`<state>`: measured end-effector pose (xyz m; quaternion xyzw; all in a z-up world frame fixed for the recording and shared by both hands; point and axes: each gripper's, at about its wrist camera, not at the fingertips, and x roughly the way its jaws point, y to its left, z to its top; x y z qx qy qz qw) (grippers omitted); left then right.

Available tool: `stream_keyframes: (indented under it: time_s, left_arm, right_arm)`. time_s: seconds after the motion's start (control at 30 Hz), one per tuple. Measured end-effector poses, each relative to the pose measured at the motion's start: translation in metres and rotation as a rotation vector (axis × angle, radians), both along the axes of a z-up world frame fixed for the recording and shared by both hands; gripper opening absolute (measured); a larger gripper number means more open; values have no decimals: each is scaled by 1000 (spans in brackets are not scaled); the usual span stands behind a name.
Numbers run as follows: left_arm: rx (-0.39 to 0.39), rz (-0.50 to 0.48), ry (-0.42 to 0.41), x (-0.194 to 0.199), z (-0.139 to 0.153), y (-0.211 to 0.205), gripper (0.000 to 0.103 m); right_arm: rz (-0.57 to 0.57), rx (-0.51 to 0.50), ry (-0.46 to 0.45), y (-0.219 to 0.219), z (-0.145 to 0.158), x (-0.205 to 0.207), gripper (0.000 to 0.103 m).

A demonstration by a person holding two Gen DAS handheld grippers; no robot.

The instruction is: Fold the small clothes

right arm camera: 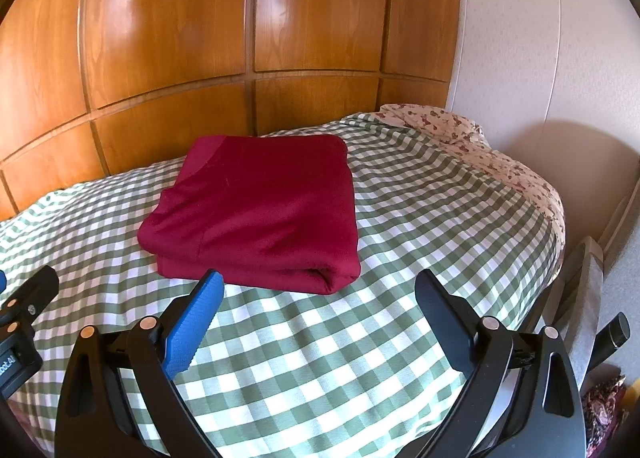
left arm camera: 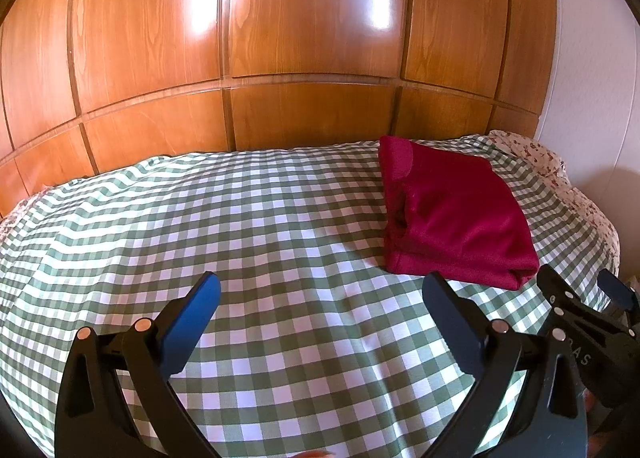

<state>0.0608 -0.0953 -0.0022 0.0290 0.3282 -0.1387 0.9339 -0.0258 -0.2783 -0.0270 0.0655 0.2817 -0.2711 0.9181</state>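
Note:
A dark red garment (left arm camera: 452, 210) lies folded into a neat rectangle on the green-and-white checked bedcover (left arm camera: 260, 226). In the right wrist view the folded garment (right arm camera: 260, 210) sits just beyond my right gripper (right arm camera: 320, 290), which is open and holds nothing. My left gripper (left arm camera: 320, 290) is open too, over bare checked cloth, with the garment ahead and to its right. The right gripper (left arm camera: 580, 298) shows at the right edge of the left wrist view, and the left gripper's body (right arm camera: 20, 322) at the left edge of the right wrist view.
A glossy wooden panelled wall (left arm camera: 280, 38) stands behind the bed. A floral sheet (right arm camera: 460, 130) shows at the bed's far right corner, next to a white wall (right arm camera: 540, 38). Beside the bed's right edge are a grey object (right arm camera: 584, 298) and a dark handle (right arm camera: 612, 332).

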Motion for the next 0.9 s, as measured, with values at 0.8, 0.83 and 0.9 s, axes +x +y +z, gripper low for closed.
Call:
stream_keyframes:
  time_s: [0.8,0.83,0.9]
  left_arm:
    - [9,-8,-5,-1,-3,-5,100]
    - [12,-10,-9,-2,-4,-6,100]
    - [17,-9,3,1,-6,-6,100]
  right_arm:
    - [-3,6,11,5,-6,3,95]
    - [-4,7,12,5,-7,2,95]
    - [-4,10,14,4,-8,2,95]
